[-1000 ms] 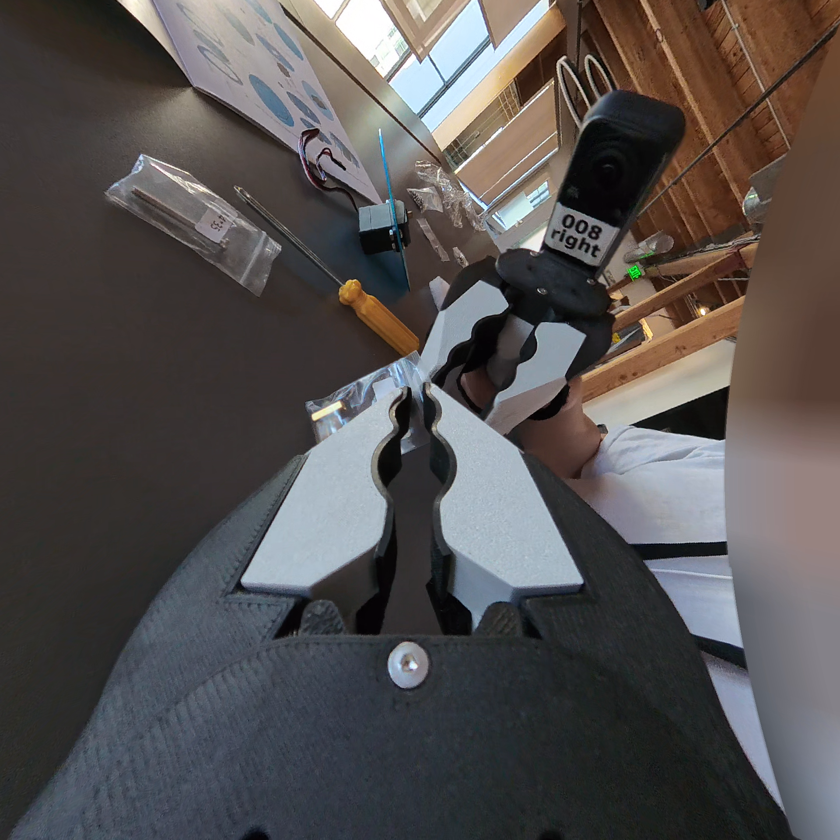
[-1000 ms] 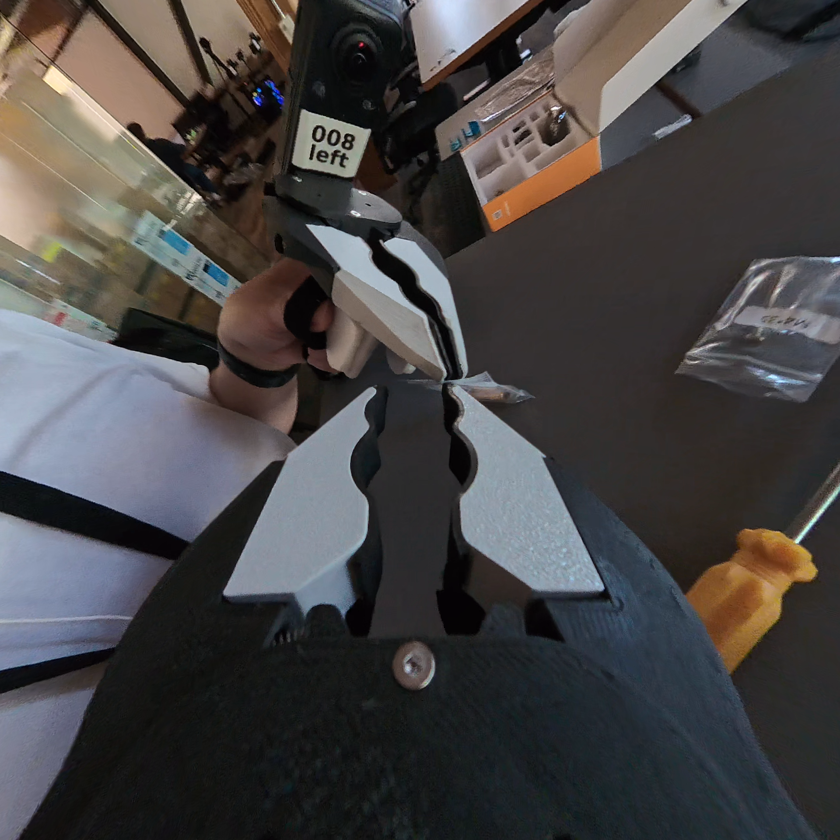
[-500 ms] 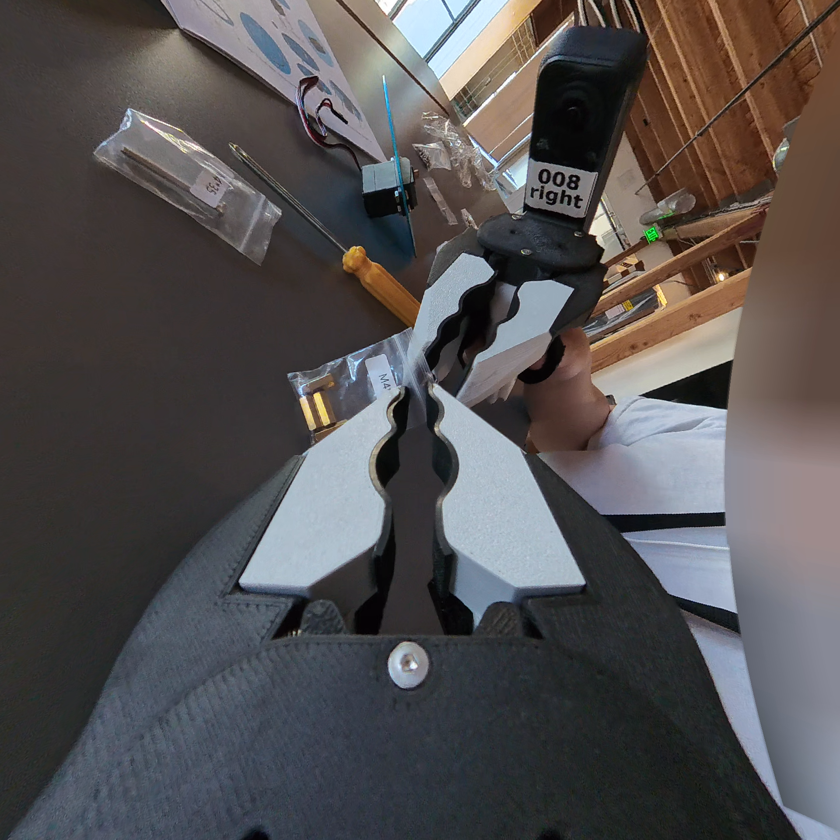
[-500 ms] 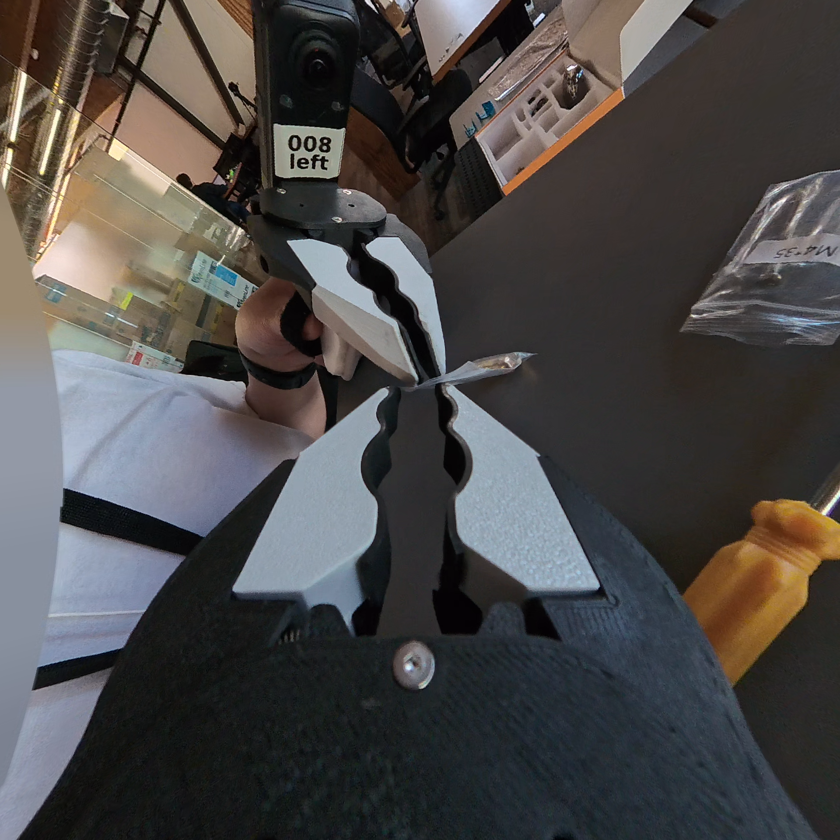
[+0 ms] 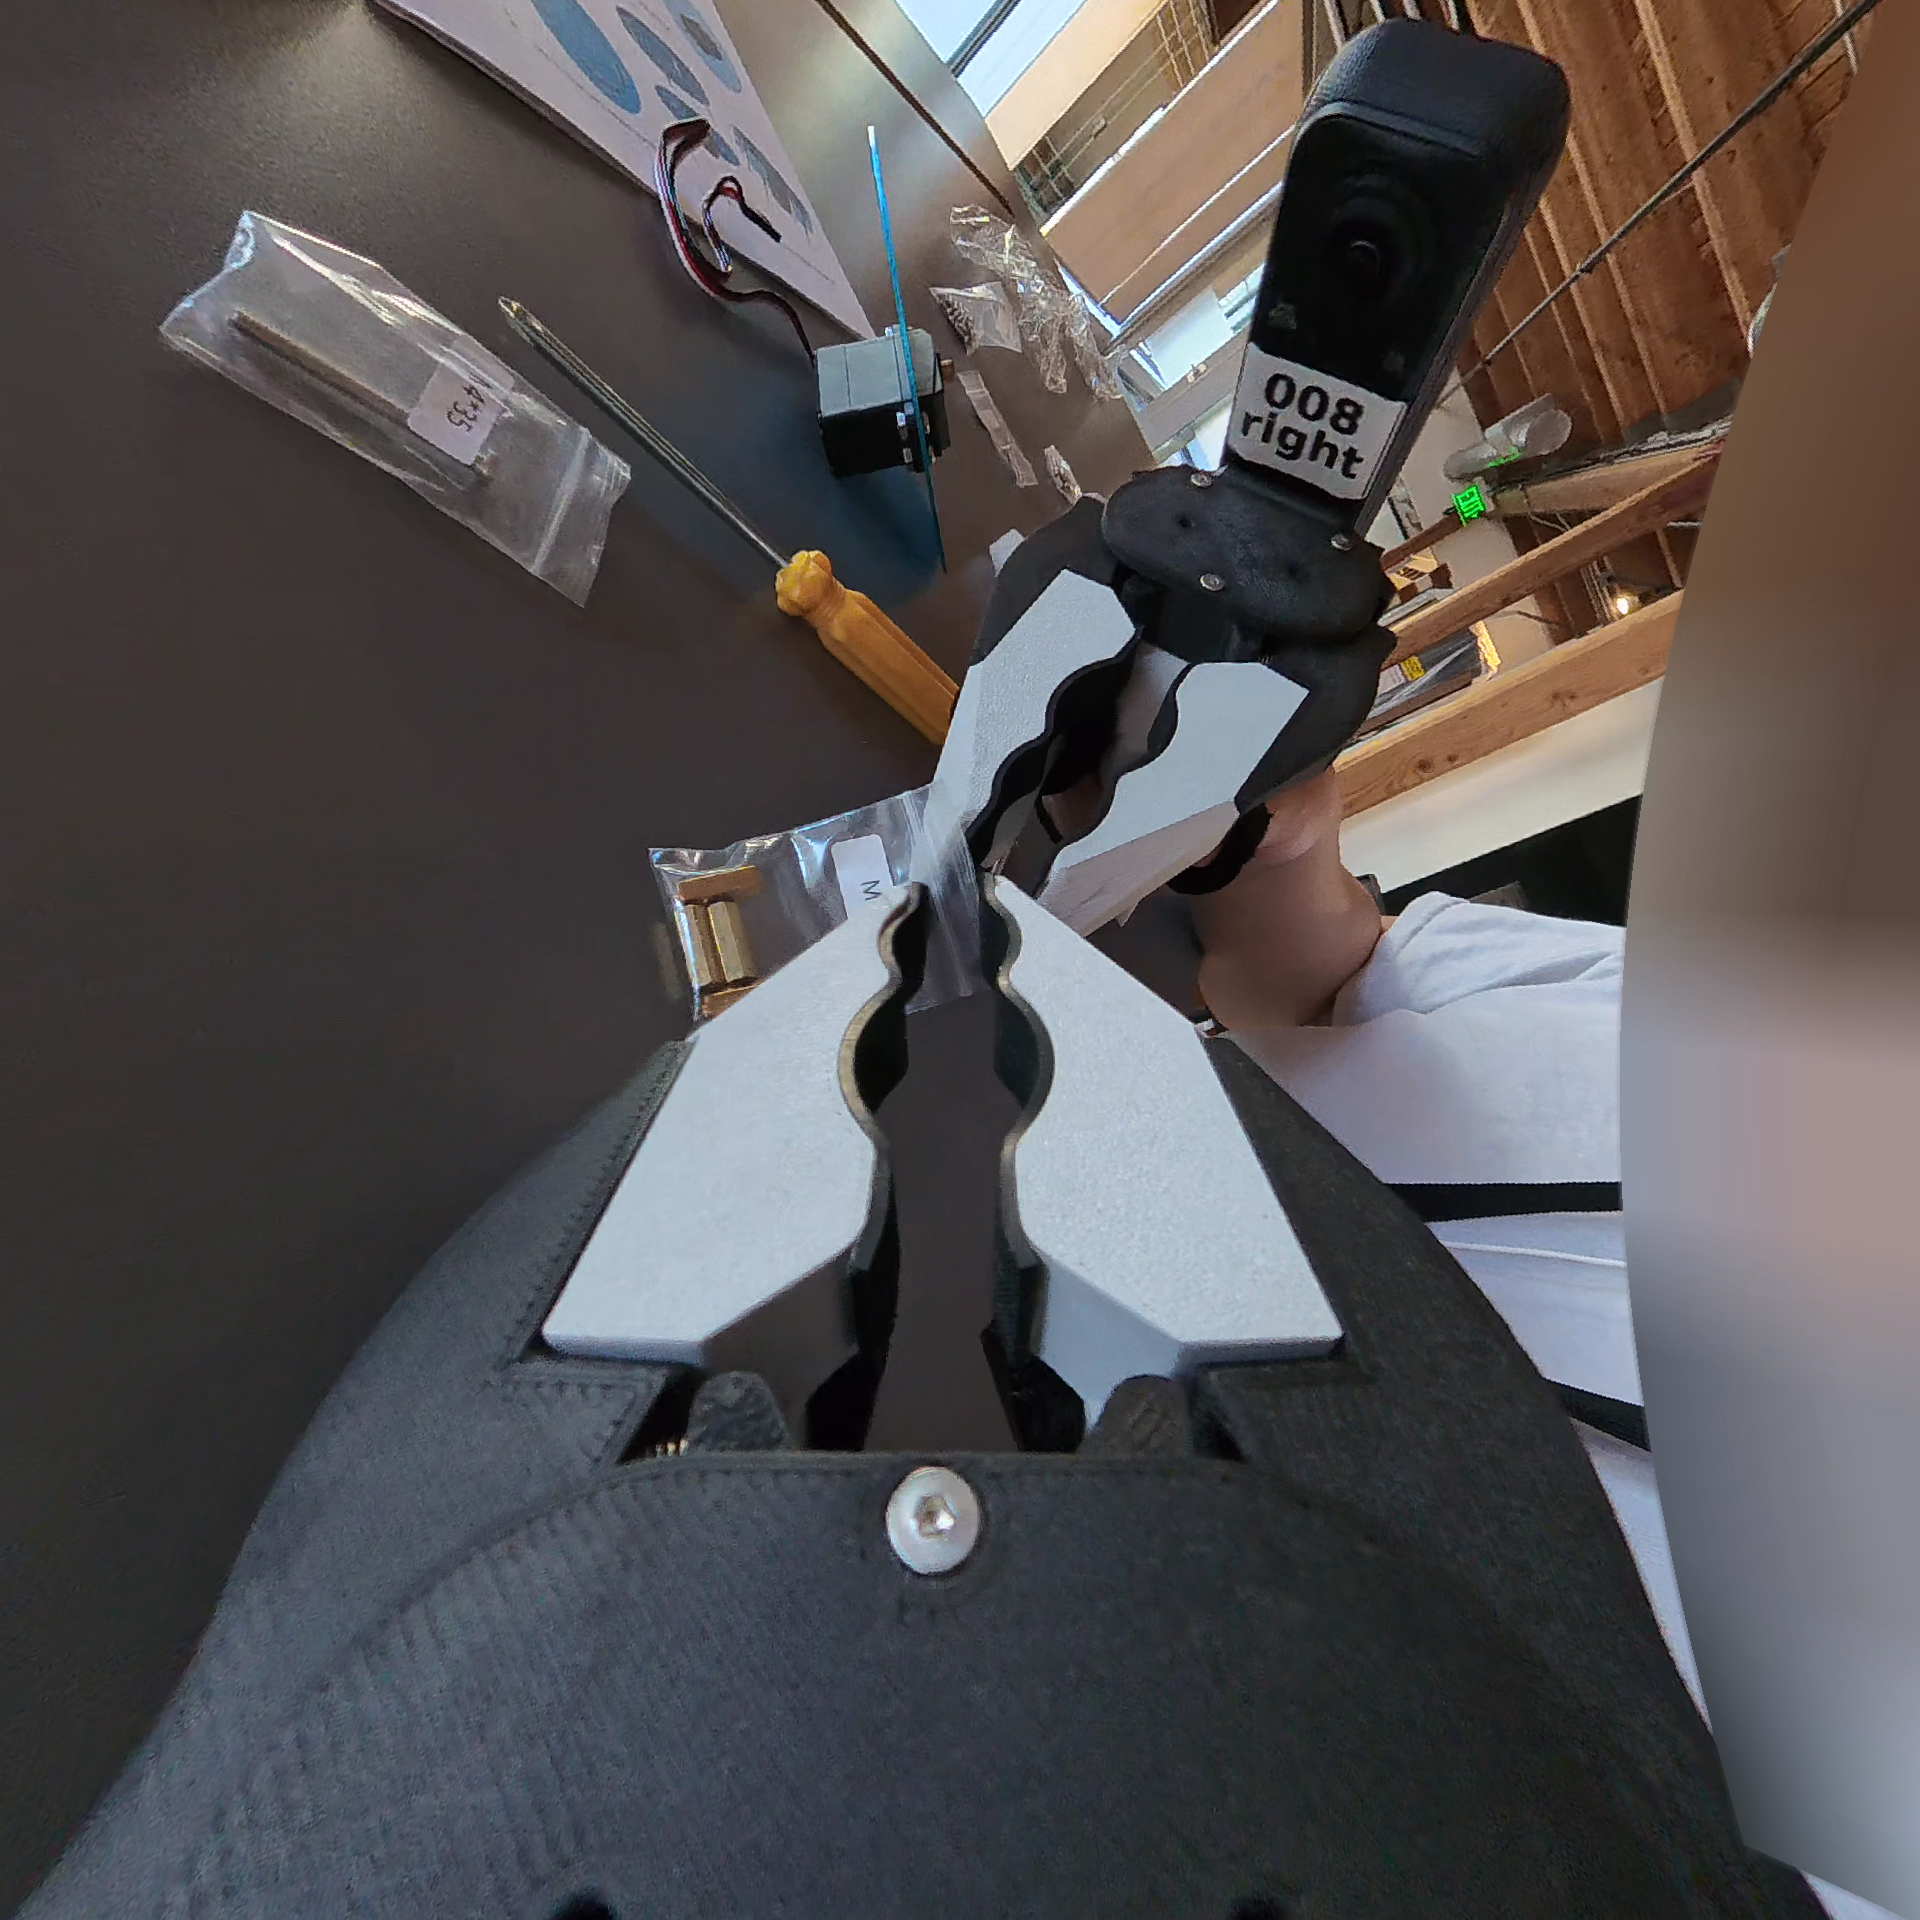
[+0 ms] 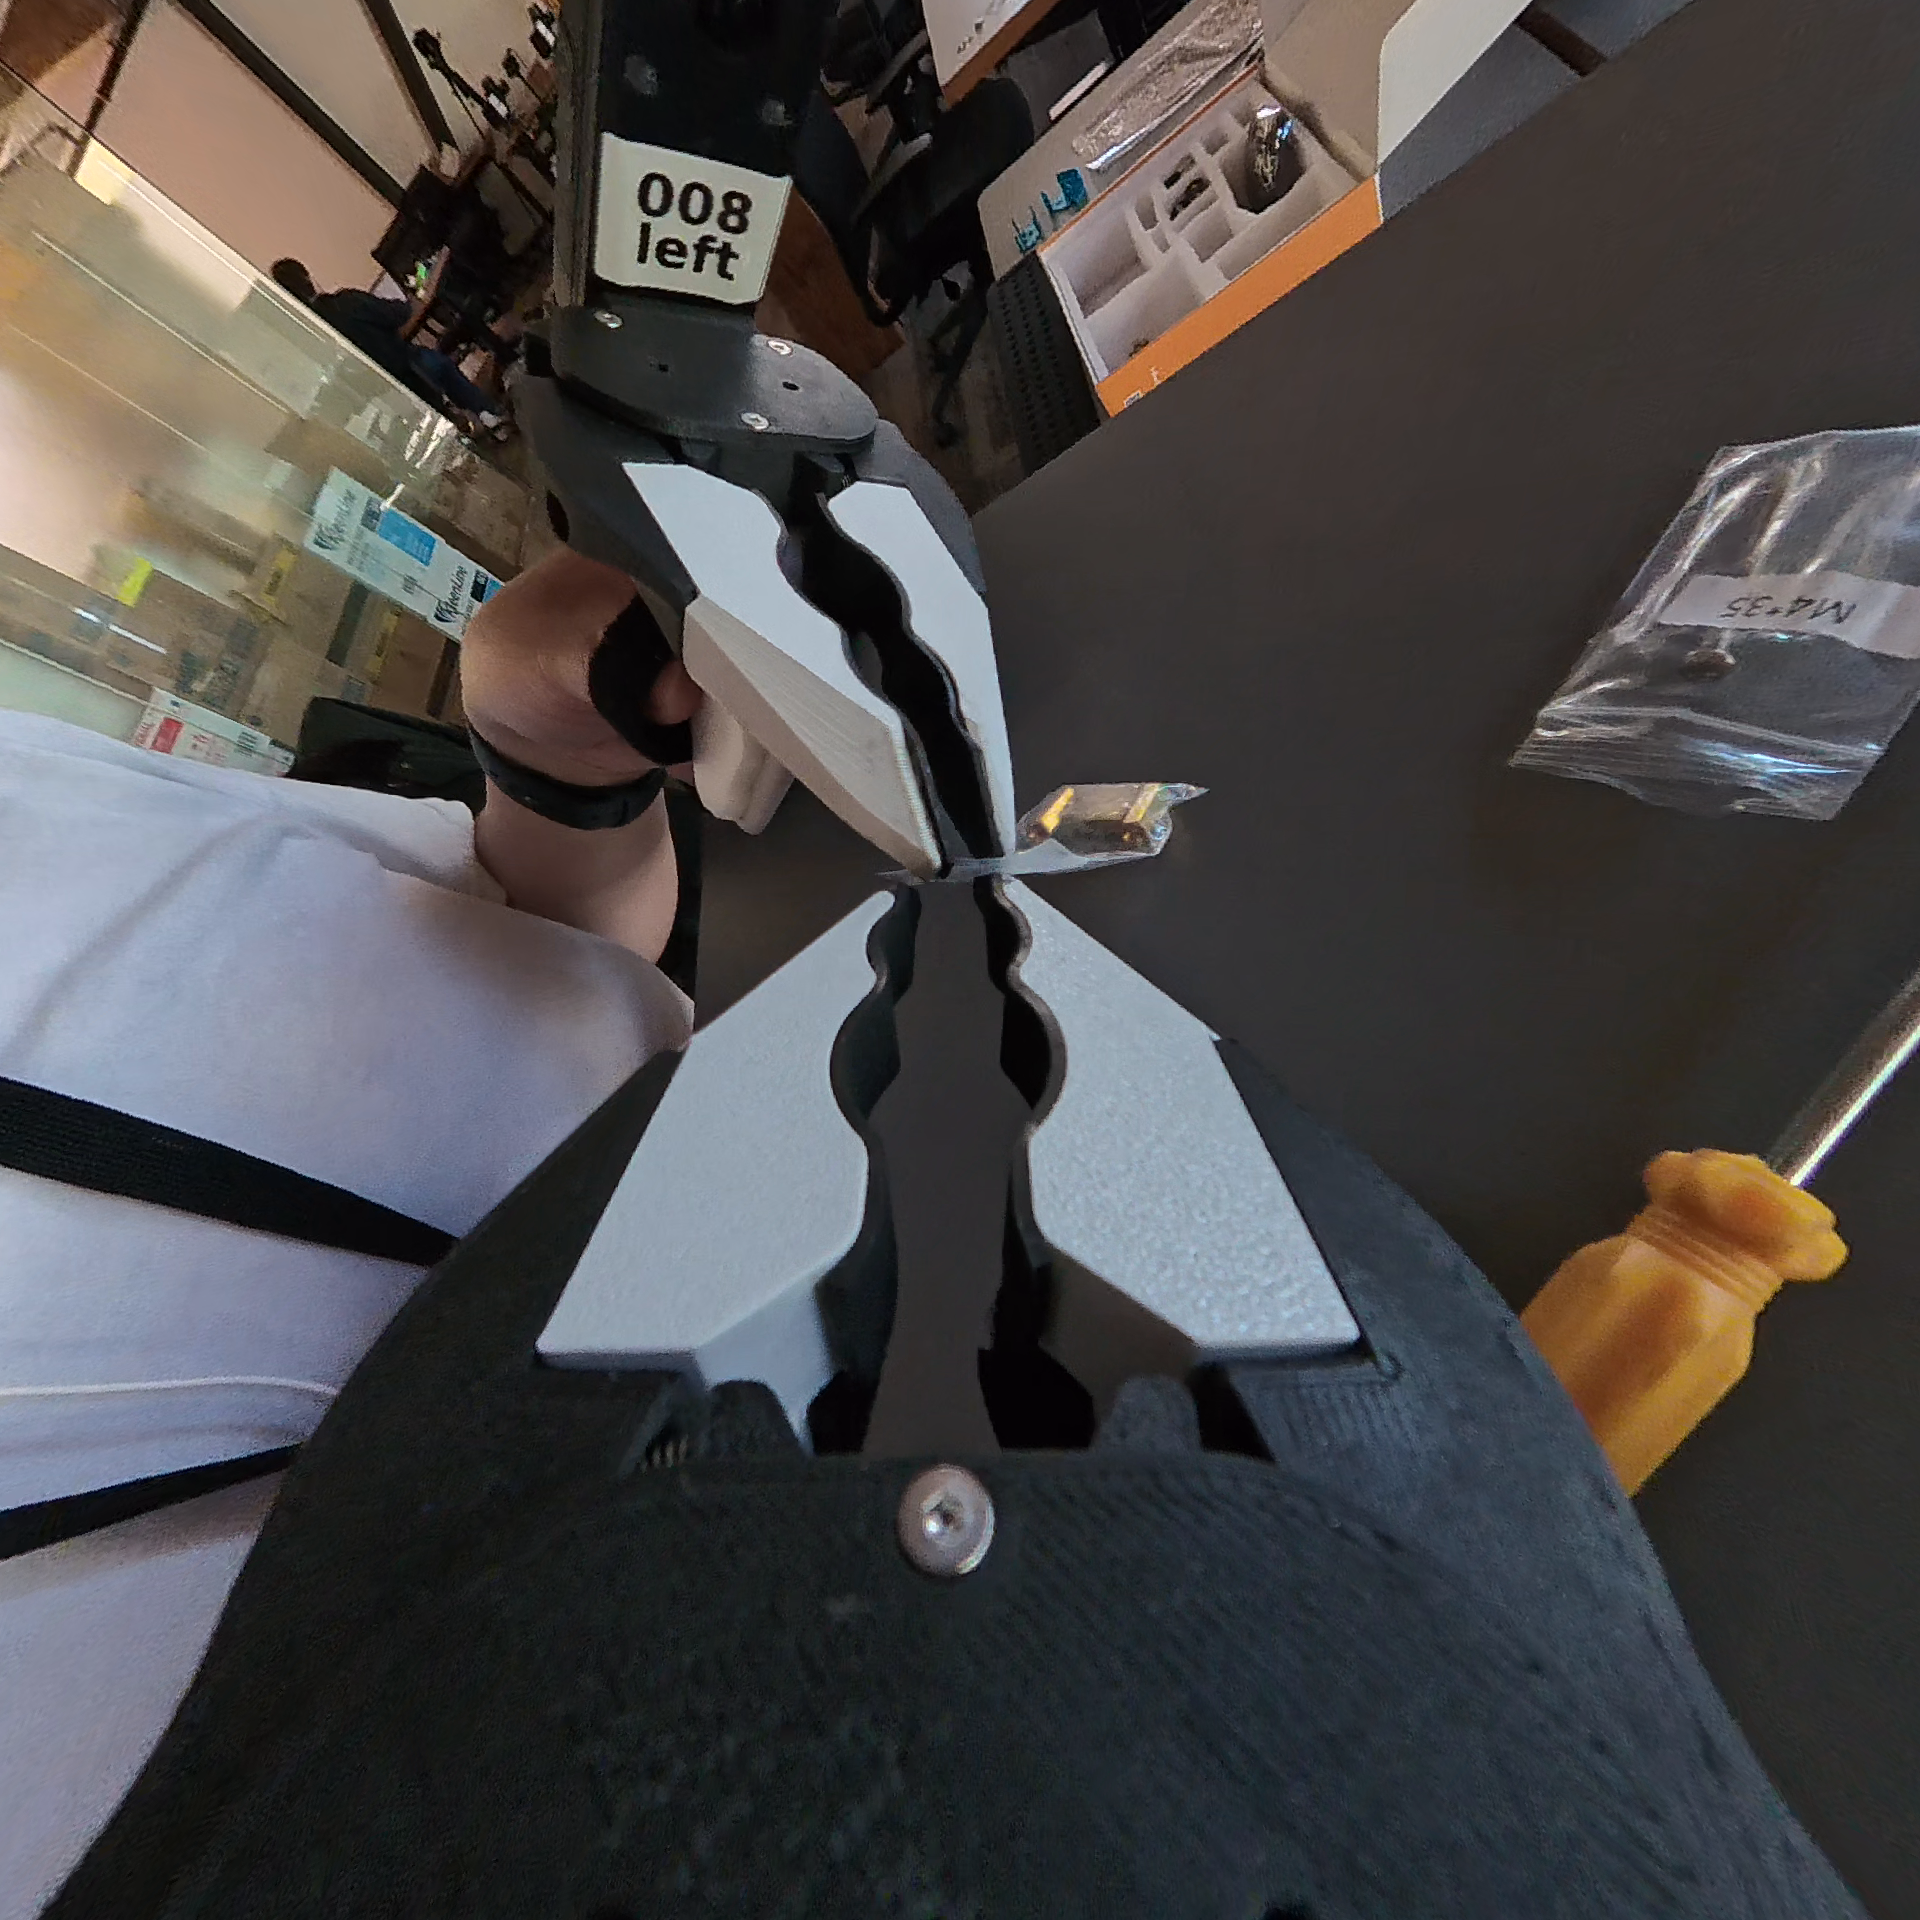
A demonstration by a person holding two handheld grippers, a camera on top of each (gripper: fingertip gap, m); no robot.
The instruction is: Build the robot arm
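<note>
Mid-frame, a small clear bag [image 5: 831,894] of brass parts was pinched at one edge by both the left gripper [image 5: 951,899] and right gripper [image 6: 951,883], tips closed on film — thin plastic that could have slipped or torn if pulled apart.

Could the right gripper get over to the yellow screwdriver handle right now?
Probably not while it is occupied: the right gripper is shut on the small clear bag, which the left gripper pinches too. The screwdriver lies close beside it on the dark table, with nothing between.
</note>
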